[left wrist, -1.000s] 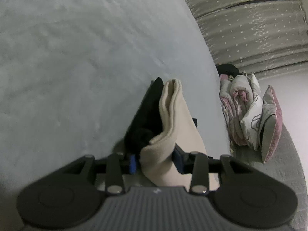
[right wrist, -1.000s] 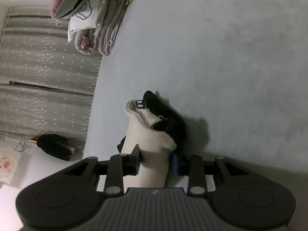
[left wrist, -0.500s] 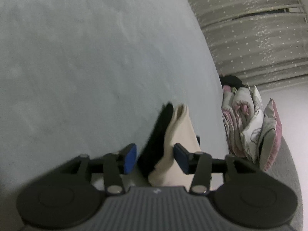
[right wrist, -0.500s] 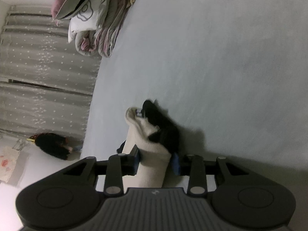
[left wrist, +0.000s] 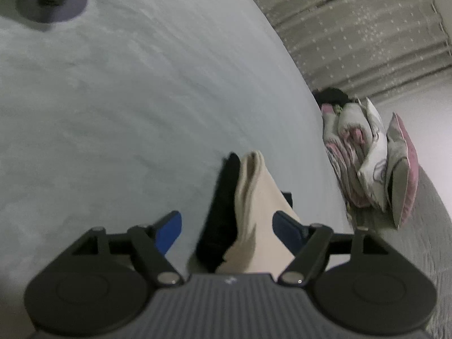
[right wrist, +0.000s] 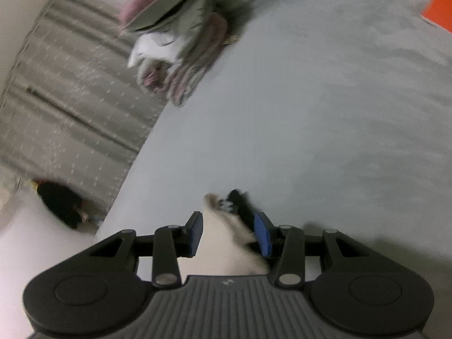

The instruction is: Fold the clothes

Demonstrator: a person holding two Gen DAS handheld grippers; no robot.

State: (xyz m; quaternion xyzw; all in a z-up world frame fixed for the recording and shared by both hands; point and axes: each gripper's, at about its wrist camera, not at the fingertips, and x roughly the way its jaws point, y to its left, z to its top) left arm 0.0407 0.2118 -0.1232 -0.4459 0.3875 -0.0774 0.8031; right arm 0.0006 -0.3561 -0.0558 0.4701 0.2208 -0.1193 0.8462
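I count one folded garment (left wrist: 254,197), cream with black. One bed (left wrist: 127,113). Two grippers of mine, left (left wrist: 227,227) and right (right wrist: 228,234). One bedding pile (left wrist: 367,169), one stand (left wrist: 50,2), one orange thing (right wrist: 439,8).

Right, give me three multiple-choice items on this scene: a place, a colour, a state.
1. The garment sits: A between the left gripper's jaws; B on a chair; C on the floor.
2. The garment's colours: A red, blue; B cream, black; C green.
3. The left gripper is: A shut on the garment; B shut empty; C open.
Answers: 1A, the garment runs between its blue pads. 2B, both colours show side by side. 3C, the jaws have just been opening and the pads stand clear of the garment between them.
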